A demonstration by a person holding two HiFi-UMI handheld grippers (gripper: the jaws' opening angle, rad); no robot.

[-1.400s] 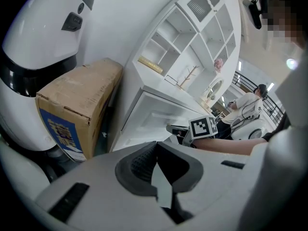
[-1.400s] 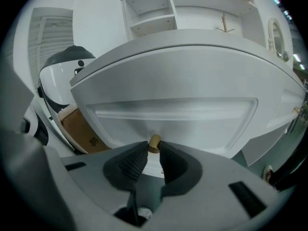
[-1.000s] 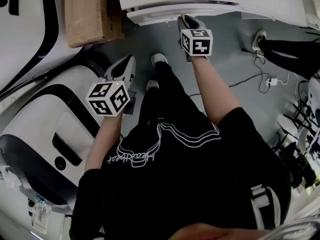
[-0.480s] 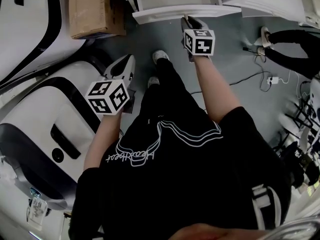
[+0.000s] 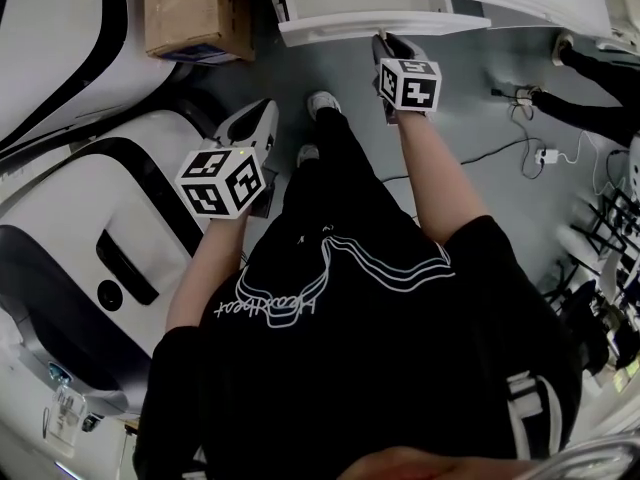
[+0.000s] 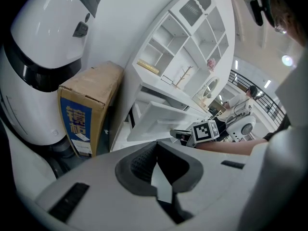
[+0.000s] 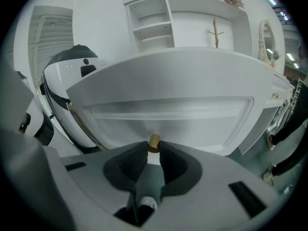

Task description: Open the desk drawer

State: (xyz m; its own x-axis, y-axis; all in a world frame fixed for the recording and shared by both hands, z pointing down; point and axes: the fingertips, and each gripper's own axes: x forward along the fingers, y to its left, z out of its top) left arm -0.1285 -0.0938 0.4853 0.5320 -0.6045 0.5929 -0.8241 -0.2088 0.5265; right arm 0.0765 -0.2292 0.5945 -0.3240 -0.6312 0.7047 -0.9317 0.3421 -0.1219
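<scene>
**Handling (judged).** The desk drawer (image 7: 168, 114) is expected to be rigid and fairly light and to run on slides. A straight pull in line with the runners is advised, since a skewed pull may bind it. The only hold offered is the small knob (image 7: 154, 141) at the middle of the front panel. It is smooth, rounded metal and likely slippery, so a firm pinch close behind its head is preferred.

**Appearance.** The drawer is white and wide, with a recessed panel on the front and a single brass-coloured knob. Nothing is made out inside it in the head view.

**Position.** The drawer is found under the front edge of the white desk (image 6: 159, 81) and stands partly out over the grey floor. A cardboard box (image 5: 190, 13) stands by the desk's left side.

**Grippers.** The right gripper (image 7: 153, 150) is clamped on the knob, with both pads pressed to it. The left gripper (image 6: 157, 146) is held well away from the desk, beside the person's leg. Its jaw tips are met and nothing is held between them.

**Stage (judged).** The opening is under way and further travel appears available.
</scene>
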